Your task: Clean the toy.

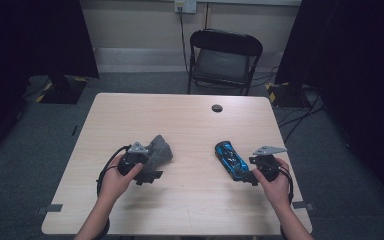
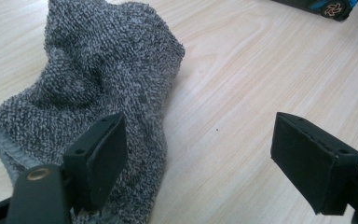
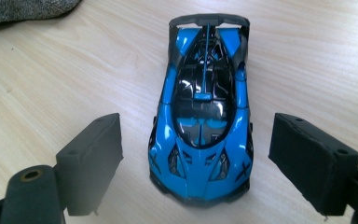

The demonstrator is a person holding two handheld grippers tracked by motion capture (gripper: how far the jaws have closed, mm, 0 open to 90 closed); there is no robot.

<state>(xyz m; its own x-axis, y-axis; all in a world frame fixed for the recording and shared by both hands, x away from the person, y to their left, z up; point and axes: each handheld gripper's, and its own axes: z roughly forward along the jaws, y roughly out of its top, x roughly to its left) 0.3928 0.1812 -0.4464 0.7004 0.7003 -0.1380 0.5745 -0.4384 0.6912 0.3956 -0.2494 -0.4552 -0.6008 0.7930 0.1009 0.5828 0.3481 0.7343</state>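
Lying on the table (image 1: 190,125): one grey cloth (image 2: 98,88), one blue toy car (image 3: 203,126), both grippers' jaws released.

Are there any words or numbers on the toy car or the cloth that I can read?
None can be read.
Car: blue and black patterns, no letters or numbers; the orange marks on its wheel in the left gripper view are too blurred to read.
Cloth: plain grey, no label showing.
Table: no writing.
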